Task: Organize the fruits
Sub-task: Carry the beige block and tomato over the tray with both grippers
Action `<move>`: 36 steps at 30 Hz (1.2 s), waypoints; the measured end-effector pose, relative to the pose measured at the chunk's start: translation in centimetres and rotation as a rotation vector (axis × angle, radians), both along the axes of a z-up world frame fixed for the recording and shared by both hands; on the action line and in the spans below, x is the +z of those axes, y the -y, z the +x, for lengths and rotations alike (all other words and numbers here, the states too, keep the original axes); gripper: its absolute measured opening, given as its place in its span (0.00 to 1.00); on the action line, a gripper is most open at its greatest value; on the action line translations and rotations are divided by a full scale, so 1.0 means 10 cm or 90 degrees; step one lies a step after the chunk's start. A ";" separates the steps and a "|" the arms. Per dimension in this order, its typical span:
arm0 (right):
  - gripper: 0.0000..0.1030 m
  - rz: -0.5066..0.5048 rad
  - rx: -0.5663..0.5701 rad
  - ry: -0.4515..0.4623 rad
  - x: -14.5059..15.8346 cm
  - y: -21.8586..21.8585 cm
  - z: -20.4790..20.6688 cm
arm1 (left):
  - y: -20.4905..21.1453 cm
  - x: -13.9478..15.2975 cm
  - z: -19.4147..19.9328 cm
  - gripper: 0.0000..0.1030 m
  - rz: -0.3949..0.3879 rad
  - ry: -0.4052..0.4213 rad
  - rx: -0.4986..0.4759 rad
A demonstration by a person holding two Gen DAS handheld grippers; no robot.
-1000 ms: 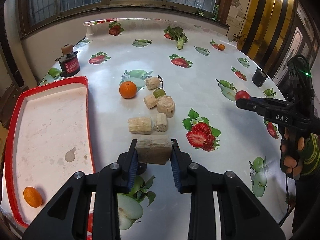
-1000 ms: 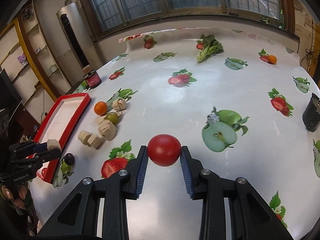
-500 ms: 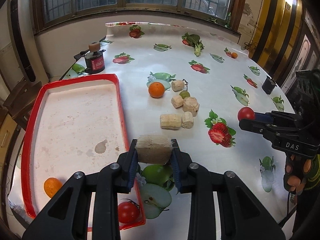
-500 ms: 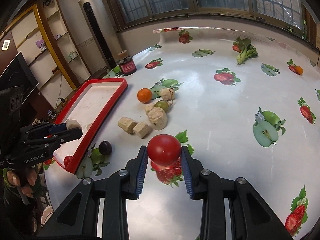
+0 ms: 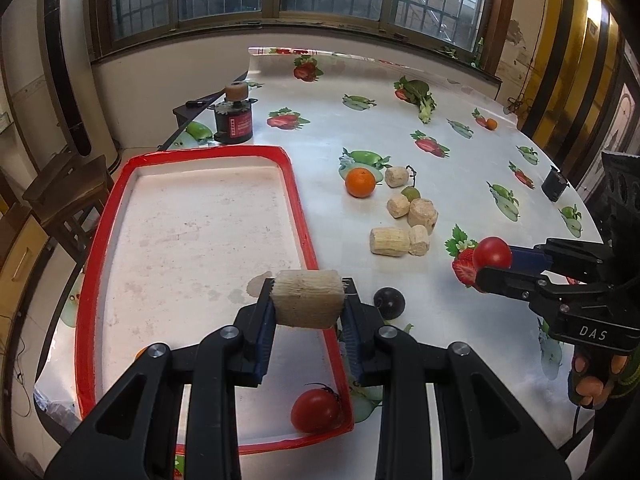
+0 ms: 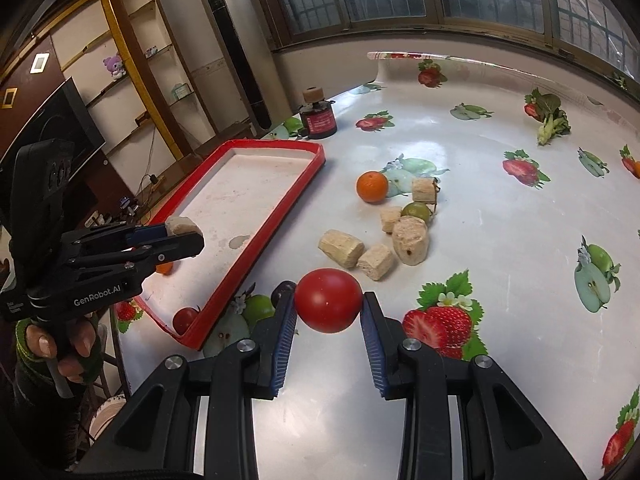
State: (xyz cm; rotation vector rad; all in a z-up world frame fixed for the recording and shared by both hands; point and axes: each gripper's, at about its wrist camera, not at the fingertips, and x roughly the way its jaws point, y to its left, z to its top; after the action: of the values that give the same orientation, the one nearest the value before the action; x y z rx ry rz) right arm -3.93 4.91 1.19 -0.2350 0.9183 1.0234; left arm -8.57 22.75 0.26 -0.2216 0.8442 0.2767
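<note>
Plum (image 5: 389,302) beside tray (image 5: 298,208), corn chunks (image 5: 390,241) beyond

Bare tray (image 5: 180,240) floor lies open; tan chunks (image 6: 376,240) and orange (image 6: 372,187) crowd mid-table

Both grippers, the left gripper (image 5: 308,312) with its pale chunk (image 5: 307,298), have moved toward the red tray (image 5: 96,248).
</note>
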 end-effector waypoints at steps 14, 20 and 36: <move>0.33 0.004 0.064 0.002 0.03 -0.56 -0.23 | -0.34 -0.02 -0.16 0.27 -0.001 -0.001 0.040; 0.33 0.004 0.087 -0.004 0.01 -0.78 -0.30 | -0.47 -0.06 -0.20 0.27 -0.003 -0.003 0.052; 0.33 -0.012 0.131 -0.010 -0.14 -1.37 -0.32 | -0.92 -0.18 -0.29 0.27 -0.019 -0.019 0.092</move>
State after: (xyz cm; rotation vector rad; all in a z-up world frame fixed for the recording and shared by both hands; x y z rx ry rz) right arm -7.15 18.61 -0.19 -0.3430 0.9322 1.2077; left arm -11.44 31.95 -1.56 -0.3070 0.8633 0.4039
